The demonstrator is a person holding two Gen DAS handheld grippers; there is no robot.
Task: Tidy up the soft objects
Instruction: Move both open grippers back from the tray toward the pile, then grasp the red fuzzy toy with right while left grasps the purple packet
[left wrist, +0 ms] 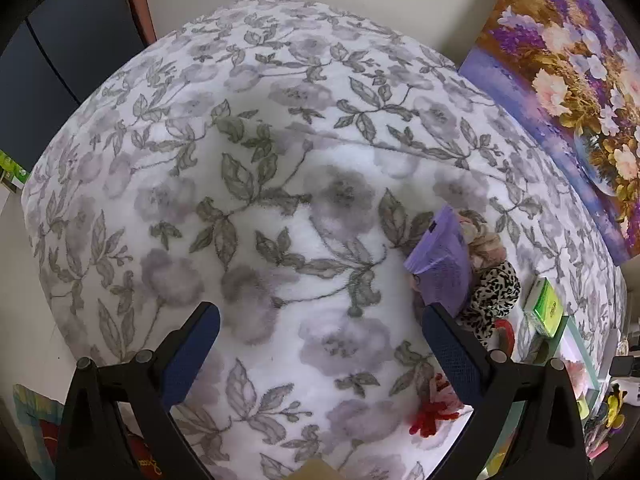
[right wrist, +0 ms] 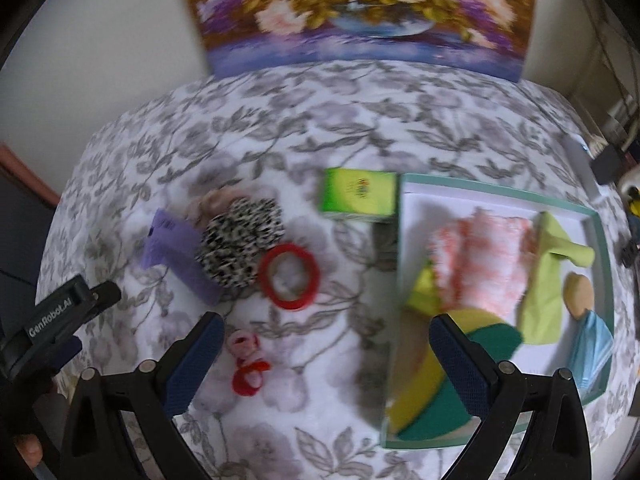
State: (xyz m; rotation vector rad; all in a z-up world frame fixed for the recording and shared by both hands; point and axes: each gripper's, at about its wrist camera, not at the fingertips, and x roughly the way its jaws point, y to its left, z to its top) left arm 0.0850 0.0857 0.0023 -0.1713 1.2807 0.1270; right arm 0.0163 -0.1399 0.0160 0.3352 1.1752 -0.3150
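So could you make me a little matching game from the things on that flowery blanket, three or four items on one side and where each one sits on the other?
Things:
1. red ring
2. green carton
3. pink fluffy cloth
4. red and pink chenille toy

Places:
A. inside the teal-rimmed box
B. nearest the right tool, on the blanket
C. just outside the box's far left corner
D. beside the leopard-print piece

Pairs: 1-D, 2-C, 3-A, 4-B

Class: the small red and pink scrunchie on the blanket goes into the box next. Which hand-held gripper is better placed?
Probably right: the right hand-held gripper hangs open above the scrunchie, box alongside.
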